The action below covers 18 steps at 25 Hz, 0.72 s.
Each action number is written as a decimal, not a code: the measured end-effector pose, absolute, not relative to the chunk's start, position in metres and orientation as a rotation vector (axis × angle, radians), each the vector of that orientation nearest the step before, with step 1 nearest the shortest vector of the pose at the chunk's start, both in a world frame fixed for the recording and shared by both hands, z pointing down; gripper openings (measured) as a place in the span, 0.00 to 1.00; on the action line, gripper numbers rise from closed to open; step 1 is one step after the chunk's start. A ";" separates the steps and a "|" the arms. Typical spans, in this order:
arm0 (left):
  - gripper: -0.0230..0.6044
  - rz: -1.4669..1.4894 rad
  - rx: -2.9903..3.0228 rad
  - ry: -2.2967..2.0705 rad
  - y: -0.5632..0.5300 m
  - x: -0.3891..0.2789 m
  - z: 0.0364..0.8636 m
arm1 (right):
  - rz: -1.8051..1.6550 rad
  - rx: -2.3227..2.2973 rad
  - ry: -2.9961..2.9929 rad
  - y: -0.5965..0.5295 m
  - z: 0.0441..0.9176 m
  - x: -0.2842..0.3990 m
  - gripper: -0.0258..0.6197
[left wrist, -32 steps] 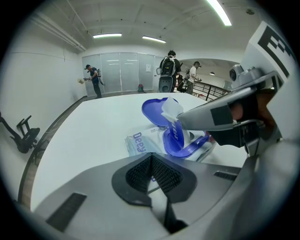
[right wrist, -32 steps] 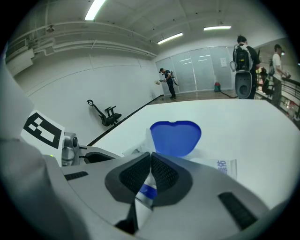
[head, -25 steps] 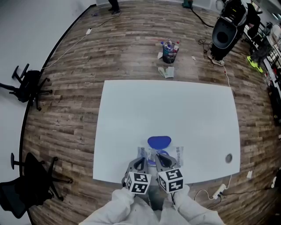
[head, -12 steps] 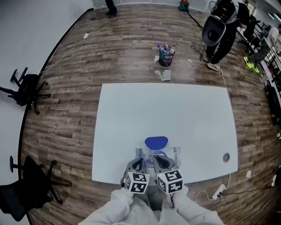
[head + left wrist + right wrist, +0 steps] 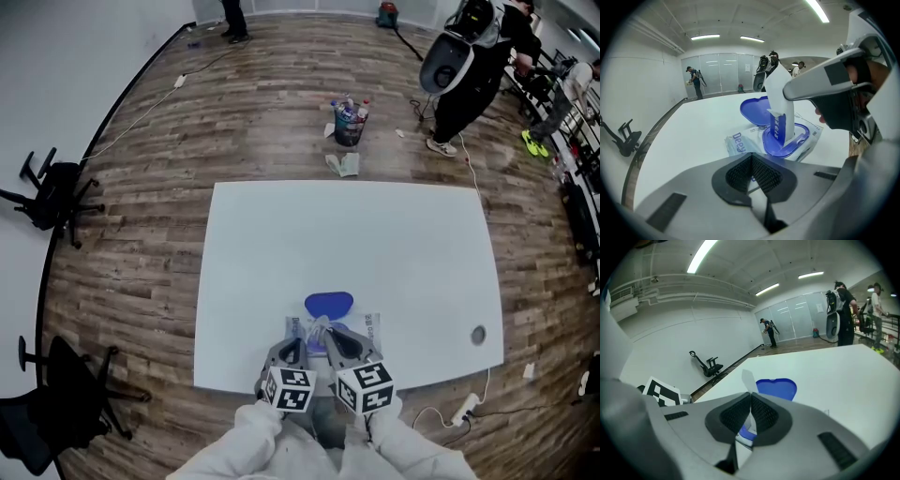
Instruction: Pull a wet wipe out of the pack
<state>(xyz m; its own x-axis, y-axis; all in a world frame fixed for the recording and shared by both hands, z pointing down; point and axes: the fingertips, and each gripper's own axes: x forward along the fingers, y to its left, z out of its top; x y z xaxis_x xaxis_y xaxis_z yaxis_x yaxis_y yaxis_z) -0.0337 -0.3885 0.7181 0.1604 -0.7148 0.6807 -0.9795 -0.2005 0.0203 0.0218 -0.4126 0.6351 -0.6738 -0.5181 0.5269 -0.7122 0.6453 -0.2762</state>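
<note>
The wet wipe pack [image 5: 373,325] lies flat on the white surface [image 5: 281,244] close to its near edge, straight in front of the person, with its blue lid [image 5: 328,305] flipped open toward the far side. The right gripper [image 5: 330,335] is over the pack's opening, its jaws clenched on a wet wipe [image 5: 321,325]. In the right gripper view, the right gripper [image 5: 751,397] has its ribbed pads pressed onto the wet wipe [image 5: 749,379], and a white tip sticks up past the jaws in front of the lid [image 5: 778,387]. From the left gripper view, the wet wipe [image 5: 780,93] rises as a tall white sheet from the blue oval rim of the wet wipe pack [image 5: 740,140], partly drawn out, its lower end inside the opening and its top pinched by the right gripper [image 5: 787,91]; the lid [image 5: 757,110] stands tilted just behind it. The left gripper [image 5: 751,159] has its jaws closed together with nothing between them, low and just short of the pack's near end; in the head view the left gripper [image 5: 298,345] sits just beside the right one. White sleeves [image 5: 262,445] show at the bottom edge. On the wooden floor beyond the surface stands a bucket of bottles [image 5: 348,122].
</note>
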 end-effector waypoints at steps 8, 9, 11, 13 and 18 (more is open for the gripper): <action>0.05 0.773 1.983 -1.616 -0.389 -0.033 0.719 | 0.726 0.991 -2.534 -0.417 0.609 0.022 0.06; 0.05 0.775 1.982 -1.617 -0.389 -0.033 0.720 | 0.726 0.994 -2.540 -0.418 0.606 0.021 0.06; 0.05 0.777 1.980 -1.617 -0.389 -0.035 0.721 | 0.716 0.998 -2.551 -0.419 0.601 0.021 0.06; 0.05 0.776 1.976 -1.616 -0.390 -0.035 0.722 | 0.705 1.003 -2.558 -0.421 0.597 0.021 0.06; 0.05 0.765 1.977 -1.615 -0.390 -0.036 0.723 | 0.689 1.026 -2.571 -0.421 0.588 0.027 0.06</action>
